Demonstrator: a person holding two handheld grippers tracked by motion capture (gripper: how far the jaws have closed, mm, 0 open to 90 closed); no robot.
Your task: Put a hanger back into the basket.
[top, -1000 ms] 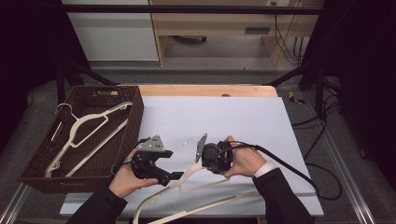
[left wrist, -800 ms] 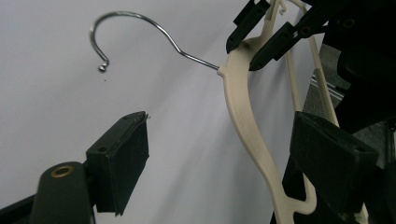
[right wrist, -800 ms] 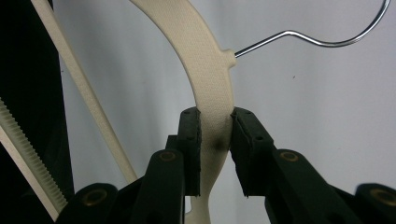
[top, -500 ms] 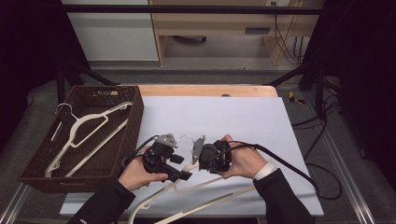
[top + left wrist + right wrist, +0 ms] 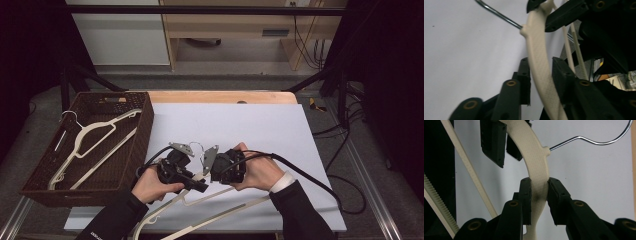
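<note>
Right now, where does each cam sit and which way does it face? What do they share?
High view: fixed above the person's side, looking forward and down on the table; forearms, both hands, left gripper, right gripper.
Left gripper view: rides that gripper, looks along its jaws, which have just been closing around the cream hanger.
Right gripper view: rides that gripper, jaws clamped on the hanger.
Shared: both gripper views show the hanger's metal hook.
</note>
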